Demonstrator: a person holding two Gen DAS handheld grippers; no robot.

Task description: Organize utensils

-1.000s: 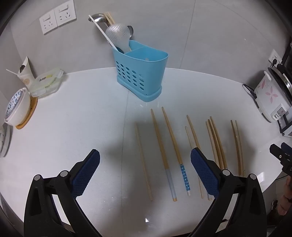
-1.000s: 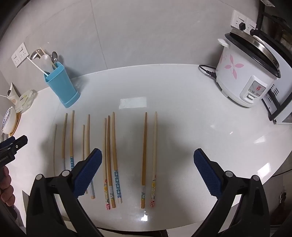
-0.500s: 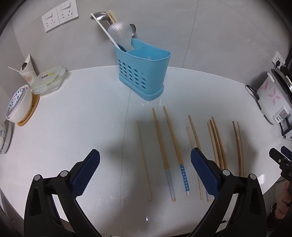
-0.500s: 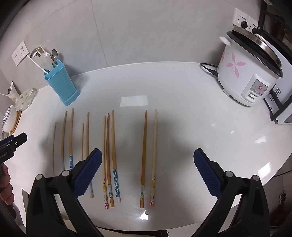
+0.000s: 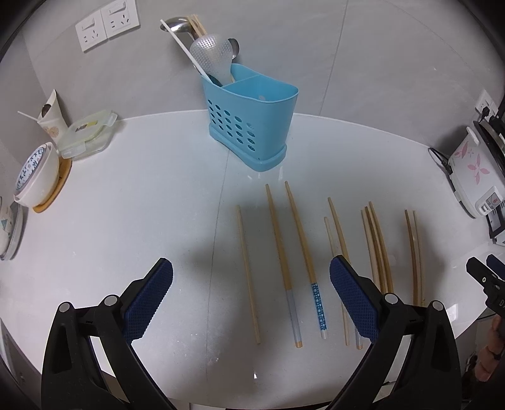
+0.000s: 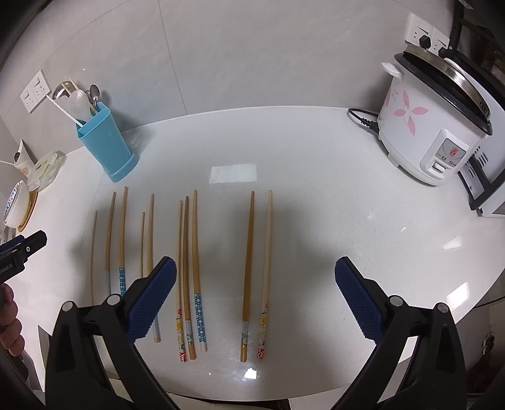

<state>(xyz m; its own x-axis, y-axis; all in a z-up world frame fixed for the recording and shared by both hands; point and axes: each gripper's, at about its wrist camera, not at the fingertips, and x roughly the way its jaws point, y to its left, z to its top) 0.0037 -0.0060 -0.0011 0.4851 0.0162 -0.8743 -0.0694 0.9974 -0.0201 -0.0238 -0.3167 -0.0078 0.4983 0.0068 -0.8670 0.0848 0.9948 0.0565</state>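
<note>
Several wooden chopsticks (image 5: pixel 277 246) lie side by side on the white counter, also spread across the right wrist view as chopsticks (image 6: pixel 192 261). A blue perforated utensil holder (image 5: pixel 251 126) stands behind them with a rice paddle and spoons in its rear compartment; its front compartment looks empty. The same holder (image 6: pixel 105 143) sits at the far left in the right wrist view. My left gripper (image 5: pixel 251 299) hovers open over the near ends of the leftmost chopsticks. My right gripper (image 6: pixel 255 296) hovers open over the rightmost pair. Neither holds anything.
A white rice cooker (image 6: pixel 432 132) with its cord stands at the right. A bowl on a wooden coaster (image 5: pixel 38 179), a lidded plastic box (image 5: pixel 88 132) and a paper cup (image 5: pixel 52 116) sit at the left. Wall sockets (image 5: pixel 107 23) are behind. The counter's front edge is close below the grippers.
Both grippers have drifted slightly forward and lower toward the chopsticks; the holder sits a bit lower in the left view. Nothing was picked up or moved.
</note>
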